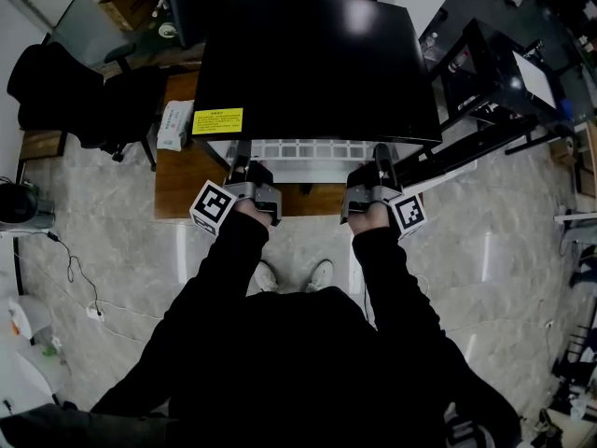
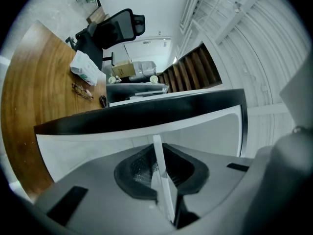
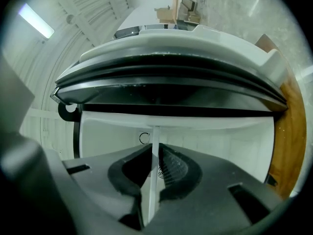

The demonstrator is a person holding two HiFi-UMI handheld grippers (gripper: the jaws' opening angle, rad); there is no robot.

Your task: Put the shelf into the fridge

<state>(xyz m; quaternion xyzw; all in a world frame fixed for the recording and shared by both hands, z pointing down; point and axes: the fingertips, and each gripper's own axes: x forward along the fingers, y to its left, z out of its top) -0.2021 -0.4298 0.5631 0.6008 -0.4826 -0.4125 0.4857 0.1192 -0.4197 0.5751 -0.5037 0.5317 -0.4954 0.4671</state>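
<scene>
Sliding the shelf into the fridge looks like the step in hand, and it is only partly done. Left of the fridge (image 1: 317, 63), on the wooden bench (image 1: 182, 185) that carries it, lies a tissue pack (image 1: 173, 124), out of the way of the work. At the fridge's open front, the left gripper (image 1: 242, 163) has its fingers clenched on the near edge of the white lattice shelf (image 1: 308, 149); its own view shows a thin white edge pinched upright between the dark pads, with the white interior of the fridge straight ahead. The shelf lies level across the mouth of the fridge. Its front strip shows just below the black top, and the rest is hidden inside or under that top. Toward the fridge's right side, the right gripper (image 1: 381, 160) grasps the same near edge just as tightly, and its view also looks into the white cavity. Right of the fridge, what appears to be its open door (image 1: 466, 159) stands swung clear. The next move probably calls for both grippers to push forward together, keeping the shelf flat and square so its side edges ride the supports in the fridge walls. Those supports cannot be made out here. The fingers should let go only once the front edge sits inside the fridge.
</scene>
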